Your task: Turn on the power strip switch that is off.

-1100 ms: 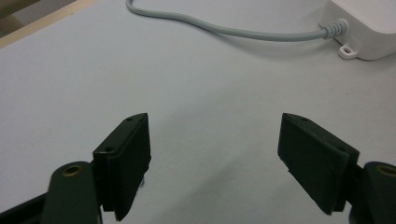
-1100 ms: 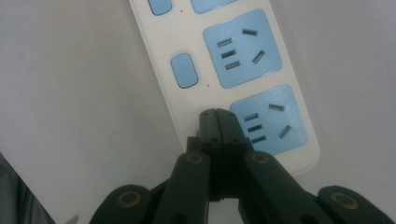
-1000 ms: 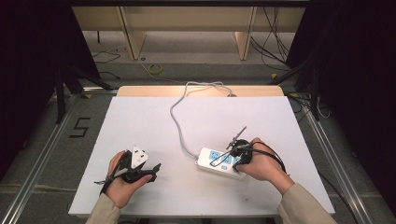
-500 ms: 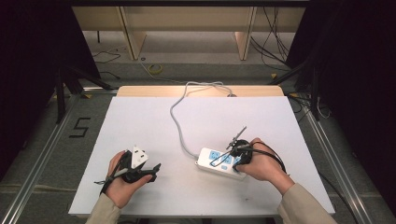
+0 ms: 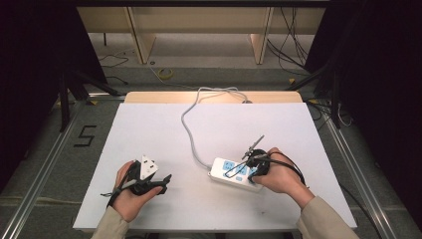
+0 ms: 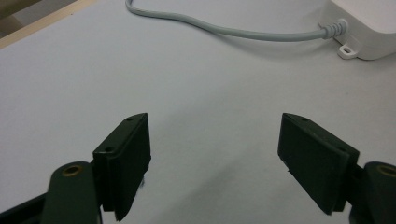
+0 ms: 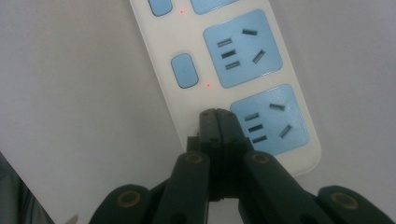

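Nothing moves since the earlier frame: both hands stay in place

Right gripper (image 7: 218, 116) has its jaws pressed together, empty, tips over a switch position of the power strip (image 5: 234, 174) at the table's (image 5: 149, 129) near right; left gripper (image 6: 215, 154) waits with jaws apart. I would press straight down, gently, so the strip does not slide

White power strip (image 5: 234, 174) with blue sockets, flat on table

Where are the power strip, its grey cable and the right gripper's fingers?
power strip (image 7: 243, 60): right gripper view, on a blue socket face.
grey cable (image 6: 224, 29): left gripper view, mid-run on the table.
right gripper (image 7: 217, 116): right gripper view, at the closed fingers' tips, over the strip's switch column.
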`<state>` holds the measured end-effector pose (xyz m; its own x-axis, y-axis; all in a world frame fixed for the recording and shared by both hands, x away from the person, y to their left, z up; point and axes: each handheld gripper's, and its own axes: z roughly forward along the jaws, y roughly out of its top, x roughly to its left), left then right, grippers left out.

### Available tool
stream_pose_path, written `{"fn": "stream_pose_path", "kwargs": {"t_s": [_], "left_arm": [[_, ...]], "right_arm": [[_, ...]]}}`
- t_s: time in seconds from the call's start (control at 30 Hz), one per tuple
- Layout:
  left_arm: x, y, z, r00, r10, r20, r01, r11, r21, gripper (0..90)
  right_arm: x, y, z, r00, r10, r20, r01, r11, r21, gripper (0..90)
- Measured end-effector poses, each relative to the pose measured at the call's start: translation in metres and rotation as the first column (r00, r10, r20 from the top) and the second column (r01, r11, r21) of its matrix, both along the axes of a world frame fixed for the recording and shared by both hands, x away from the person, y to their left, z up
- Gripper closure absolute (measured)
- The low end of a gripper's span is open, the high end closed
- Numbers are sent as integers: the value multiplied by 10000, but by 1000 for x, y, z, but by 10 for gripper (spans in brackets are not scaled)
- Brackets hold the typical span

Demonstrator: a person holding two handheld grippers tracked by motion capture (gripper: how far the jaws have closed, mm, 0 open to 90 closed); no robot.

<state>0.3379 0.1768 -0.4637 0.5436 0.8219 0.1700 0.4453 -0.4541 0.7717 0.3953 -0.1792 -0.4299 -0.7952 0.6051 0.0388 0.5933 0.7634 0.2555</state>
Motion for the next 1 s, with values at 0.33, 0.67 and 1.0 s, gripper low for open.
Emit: {"fn": "stream_pose_path", "kwargs": {"t_s": [0.33,0.67,1.0], "left_arm": [[0,-1,0,10000,-11,23,11,10000,9,253],[0,-1,0,10000,-17,33,17,10000,4,253],[0,-1,0,10000,-9,29,9,10000,5,253]], "right_arm": [[-1,1,0,9999,-89,65,89,10000,-8,900],[-1,0,0,9999,-80,111,80,10000,52,900],[-2,-1,0,9998,-101,152,99,9999,120,900]]}}
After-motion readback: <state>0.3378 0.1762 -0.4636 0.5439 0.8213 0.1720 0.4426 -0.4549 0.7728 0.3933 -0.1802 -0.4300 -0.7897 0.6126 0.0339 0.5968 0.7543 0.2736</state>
